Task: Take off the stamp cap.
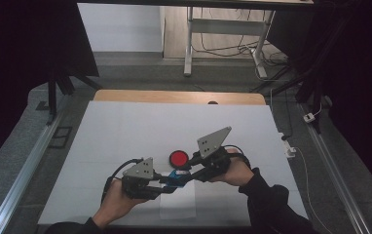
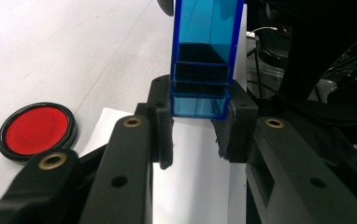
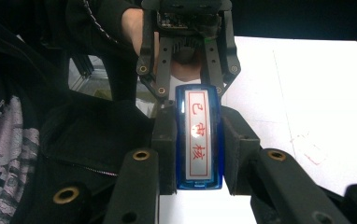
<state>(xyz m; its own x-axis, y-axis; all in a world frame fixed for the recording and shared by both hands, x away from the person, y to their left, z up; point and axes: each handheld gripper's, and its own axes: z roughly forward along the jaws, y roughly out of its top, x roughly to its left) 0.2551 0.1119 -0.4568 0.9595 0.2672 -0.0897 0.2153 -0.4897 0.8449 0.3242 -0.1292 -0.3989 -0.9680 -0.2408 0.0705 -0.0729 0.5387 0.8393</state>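
Note:
A blue translucent stamp (image 1: 176, 176) hangs just above the table's near middle, held between both grippers. My left gripper (image 1: 167, 182) is shut on one end; in the left gripper view its jaws pinch the hollow blue body (image 2: 200, 70). My right gripper (image 1: 184, 174) is shut on the other end. In the right gripper view the stamp (image 3: 199, 140) shows a white label with red characters, and the left gripper (image 3: 188, 91) grips its far end. A round red ink pad (image 1: 178, 158) in a black rim lies on the table just beyond the stamp, also to the left (image 2: 36, 129).
A white sheet (image 1: 125, 136) covers the table, and a small white paper slip (image 1: 176, 204) lies under the grippers near the front edge. A wooden strip (image 1: 174, 96) runs along the far edge. Metal rails (image 1: 23, 170) flank the table.

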